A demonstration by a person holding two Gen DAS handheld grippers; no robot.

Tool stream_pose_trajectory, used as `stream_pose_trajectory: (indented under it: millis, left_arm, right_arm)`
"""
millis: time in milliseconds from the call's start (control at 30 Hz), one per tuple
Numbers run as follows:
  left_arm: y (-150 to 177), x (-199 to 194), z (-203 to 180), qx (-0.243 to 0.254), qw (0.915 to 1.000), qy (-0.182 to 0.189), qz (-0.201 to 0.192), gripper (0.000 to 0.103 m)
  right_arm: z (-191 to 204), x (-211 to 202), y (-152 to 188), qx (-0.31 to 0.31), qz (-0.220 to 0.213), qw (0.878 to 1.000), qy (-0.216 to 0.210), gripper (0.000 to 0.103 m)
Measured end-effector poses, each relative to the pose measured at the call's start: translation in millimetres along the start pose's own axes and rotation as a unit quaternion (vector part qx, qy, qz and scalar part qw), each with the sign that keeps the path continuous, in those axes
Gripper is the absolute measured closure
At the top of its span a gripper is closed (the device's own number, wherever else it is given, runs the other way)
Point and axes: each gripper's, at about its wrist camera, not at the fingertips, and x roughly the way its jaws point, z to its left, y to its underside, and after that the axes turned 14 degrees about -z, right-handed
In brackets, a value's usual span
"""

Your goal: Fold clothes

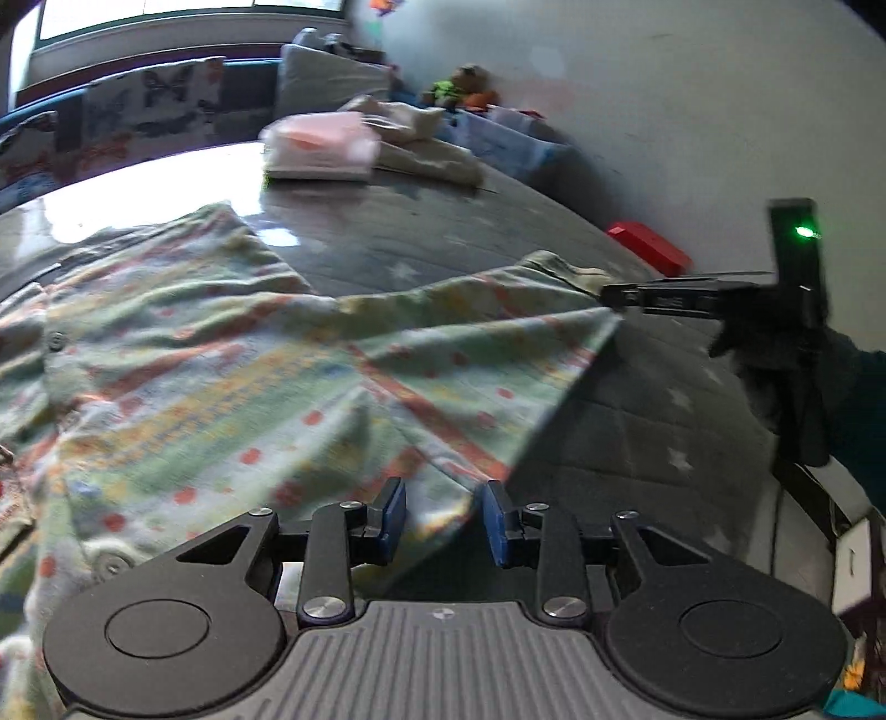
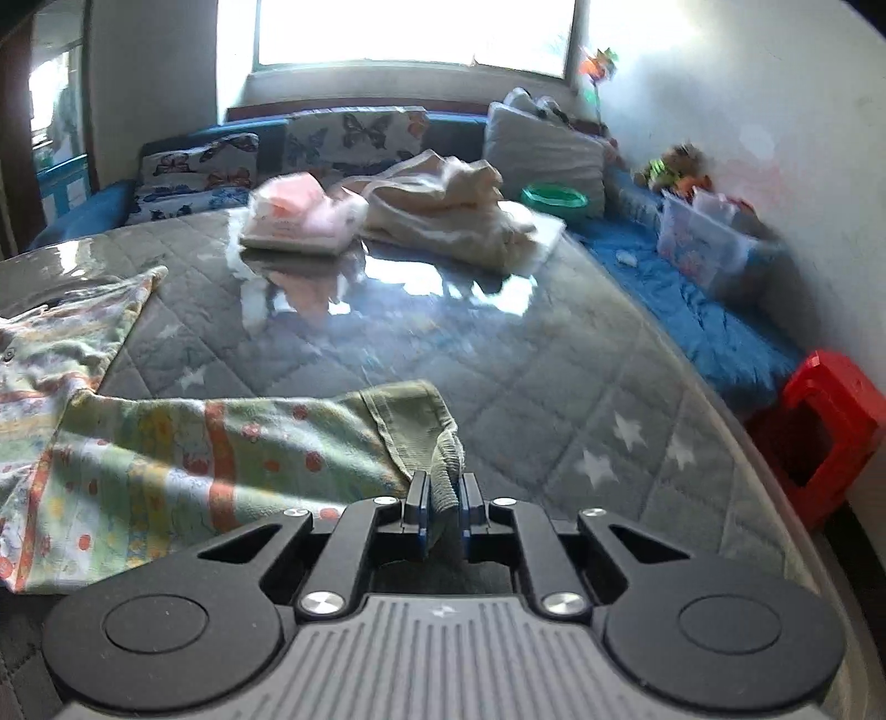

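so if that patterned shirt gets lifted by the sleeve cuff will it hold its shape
Probably not: the patterned shirt lies wrinkled and draped, so it should sag. The right gripper pinches its cuff alone, so the body likely trails behind.

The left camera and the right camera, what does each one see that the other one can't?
Only the left camera sees the other gripper from outside, pinching the shirt's sleeve end, with its green light. Its own gripper has cloth between its pads.

Only the right camera sees the window, the green bowl and the clear box.

Both see the patterned shirt, the pink folded pile, the cream clothes, the red stool and the grey starry table.
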Motion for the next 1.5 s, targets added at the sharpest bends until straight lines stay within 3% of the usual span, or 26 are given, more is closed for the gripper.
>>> stream_pose_trajectory:
  millis: [33, 100, 233, 367, 633, 833, 1133, 1200, 1367, 1500]
  left_arm:
    - [1.0, -1.1, -1.8, 0.002, 1.0000, 0.006, 0.002, 0.070]
    - [-0.2, -3.3, -2.0, 0.002, 0.9999, 0.011, 0.007, 0.070]
    - [-12.1, -6.1, -0.5, -0.001, 0.9999, 0.008, -0.006, 0.069]
    - [-21.6, 1.8, 4.5, -0.001, 0.9999, 0.001, -0.010, 0.068]
    - [-16.6, 17.8, 8.0, -0.014, 0.9996, 0.019, 0.013, 0.068]
    - [-17.1, 20.3, 14.6, -0.037, 0.9984, 0.038, 0.017, 0.068]
    - [-19.0, 25.0, 23.5, -0.058, 0.9962, 0.062, 0.023, 0.068]
    - [-19.1, 25.3, 25.9, -0.061, 0.9957, 0.065, 0.025, 0.068]
    - [-19.2, 26.5, 28.4, -0.061, 0.9951, 0.072, 0.026, 0.068]
    - [-18.4, 26.5, 28.0, -0.059, 0.9950, 0.077, 0.024, 0.068]
  right_arm:
    - [-2.1, -1.1, 1.1, 0.001, 0.001, 1.000, 0.004, 0.080]
    - [-6.0, -4.6, -1.5, 0.004, -0.001, 1.000, 0.009, 0.076]
    - [-8.7, -13.0, -20.6, 0.003, -0.012, 1.000, -0.008, 0.075]
    - [9.4, -7.6, -50.2, -0.009, -0.018, 0.998, -0.062, 0.075]
    - [97.2, 46.5, -108.6, -0.045, -0.010, 0.981, -0.189, 0.076]
    - [161.1, 103.6, -130.2, -0.047, 0.023, 0.968, -0.244, 0.077]
    - [202.7, 173.2, -123.9, -0.037, 0.076, 0.963, -0.256, 0.077]
    - [205.7, 183.7, -121.5, -0.029, 0.085, 0.962, -0.259, 0.081]
    - [213.9, 184.2, -122.1, -0.052, 0.062, 0.964, -0.254, 0.101]
    - [221.3, 183.9, -122.0, -0.076, 0.044, 0.967, -0.239, 0.102]
